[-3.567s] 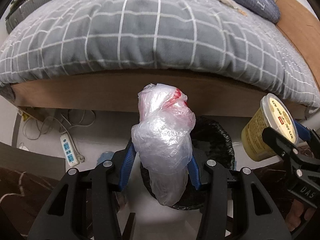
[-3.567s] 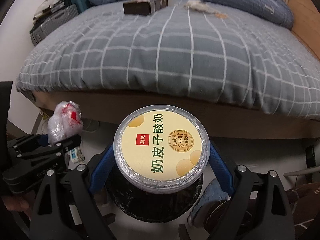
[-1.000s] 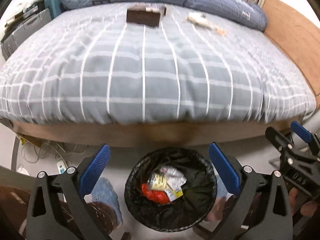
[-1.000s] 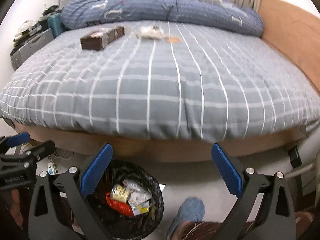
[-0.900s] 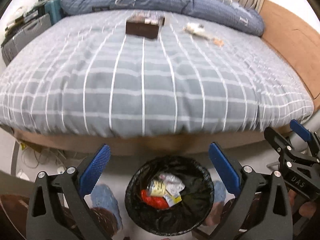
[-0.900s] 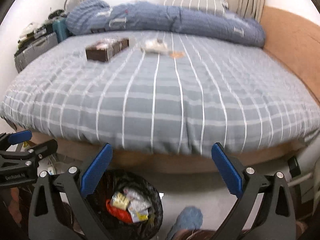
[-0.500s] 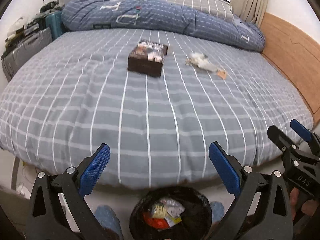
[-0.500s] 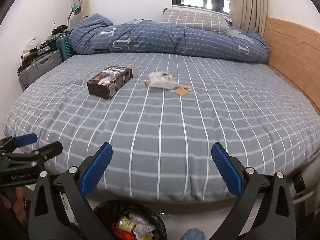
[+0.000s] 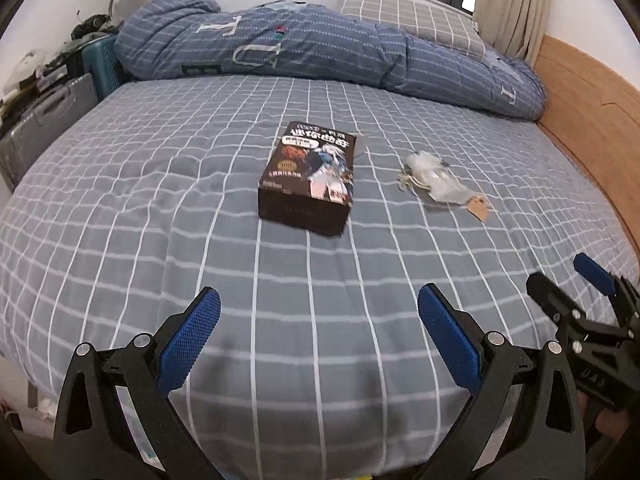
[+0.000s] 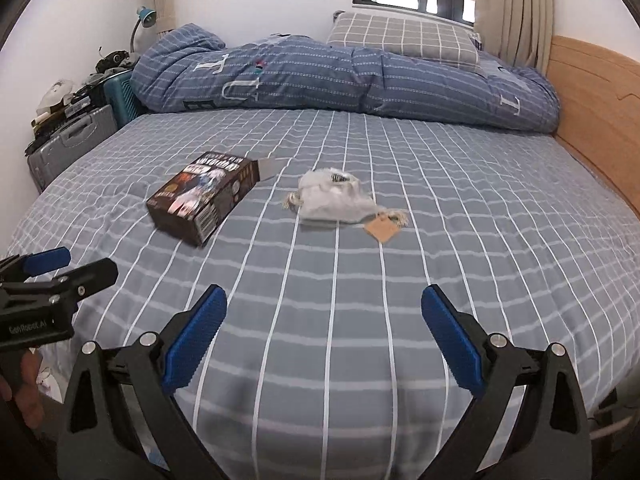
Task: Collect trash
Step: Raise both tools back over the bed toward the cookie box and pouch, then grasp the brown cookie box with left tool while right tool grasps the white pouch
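Note:
A dark brown printed box (image 9: 310, 178) lies on the grey checked bed (image 9: 200, 208); it also shows in the right wrist view (image 10: 202, 197). To its right lies a crumpled clear wrapper with a tan tag (image 9: 438, 180), also seen in the right wrist view (image 10: 338, 197). My left gripper (image 9: 318, 336) is open and empty above the bed's near edge, well short of the box. My right gripper (image 10: 324, 330) is open and empty, also near the bed's front edge. The trash bin is out of view.
A rolled blue quilt (image 9: 320, 52) and a checked pillow (image 9: 408, 14) lie at the bed's far side. A wooden headboard (image 9: 592, 104) runs along the right. Suitcases and clutter (image 9: 40, 108) stand at the left.
Both grippers have risen from over the black trash bin to above the bed. The plastic bag and yoghurt cup held earlier have been let go into the bin, and the bin has dropped out of view.

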Available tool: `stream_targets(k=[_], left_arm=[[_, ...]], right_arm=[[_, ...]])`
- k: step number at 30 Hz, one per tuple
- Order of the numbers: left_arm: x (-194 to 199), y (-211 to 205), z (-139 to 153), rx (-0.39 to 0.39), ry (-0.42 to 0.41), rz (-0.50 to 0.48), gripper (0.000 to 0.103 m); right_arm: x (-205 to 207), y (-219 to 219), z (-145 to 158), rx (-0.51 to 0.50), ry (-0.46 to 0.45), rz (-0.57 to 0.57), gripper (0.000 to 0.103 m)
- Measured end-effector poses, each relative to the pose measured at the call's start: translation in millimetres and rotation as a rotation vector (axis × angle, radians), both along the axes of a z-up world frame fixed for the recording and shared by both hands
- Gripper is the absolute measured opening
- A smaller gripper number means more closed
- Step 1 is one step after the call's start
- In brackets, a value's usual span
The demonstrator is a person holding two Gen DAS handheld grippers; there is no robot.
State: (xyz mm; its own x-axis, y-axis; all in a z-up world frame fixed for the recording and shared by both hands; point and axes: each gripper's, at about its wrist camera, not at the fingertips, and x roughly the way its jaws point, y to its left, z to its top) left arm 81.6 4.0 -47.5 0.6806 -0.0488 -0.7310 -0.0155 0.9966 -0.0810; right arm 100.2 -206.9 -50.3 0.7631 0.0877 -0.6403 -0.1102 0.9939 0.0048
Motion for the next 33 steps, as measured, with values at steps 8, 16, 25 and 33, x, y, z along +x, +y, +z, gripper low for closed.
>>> stream_targets(k=[8,16,25,33], left_arm=[[60.9,-1.1,-6.5,0.008,0.019,-0.017,0.097],[124.0,0.4,-21.9,0.028,0.062,-0.031,0.097],[171.6,-1.9,-32.5,0.033,0.111,-0.048,0.097],[199.9,-2.7,-53.2,0.045,0.172,-0.046,0.097]], right_arm=[[69.2,4.9,-6.4,-0.003,0.019,0.008,0.091],[130.7,10.3,-22.2,-0.019,0.052,0.019,0.090],[184.9,12.8,-35.8,-0.026,0.076,0.024,0.087],[213.9,14.8,-51.4,-0.015,0.112,0.029,0.082]])
